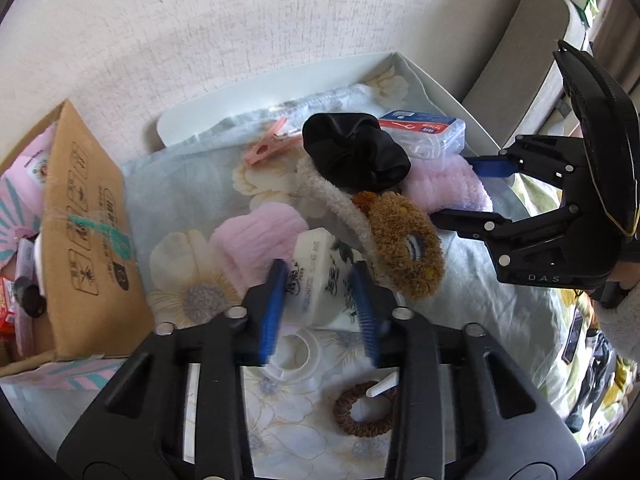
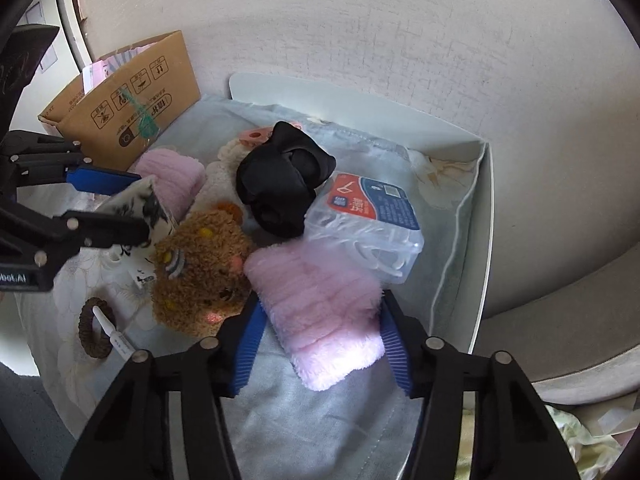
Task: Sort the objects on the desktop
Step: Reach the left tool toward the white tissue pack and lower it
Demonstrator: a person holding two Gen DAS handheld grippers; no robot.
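My left gripper [image 1: 320, 276] has its jaws around a white tissue pack with black print [image 1: 320, 280], touching both sides; it also shows in the right wrist view [image 2: 148, 204]. My right gripper [image 2: 320, 312] straddles a pink fluffy cloth [image 2: 324, 312], jaws wide and close to its sides; it shows in the left wrist view [image 1: 456, 188] beside that cloth [image 1: 448, 184]. A brown plush headband [image 1: 404, 240], black scrunchie [image 1: 356, 152], floss-pick box [image 1: 424, 132], pink clip [image 1: 268, 144] and a second pink cloth [image 1: 256, 236] lie on the floral cloth.
A cardboard box [image 1: 88, 232] with packets stands at the left. A white tray wall [image 1: 448, 88] borders the right. A brown hair tie [image 1: 360, 408], a small white tube [image 1: 380, 386] and a white ring [image 1: 296, 356] lie near the front. A wall is behind.
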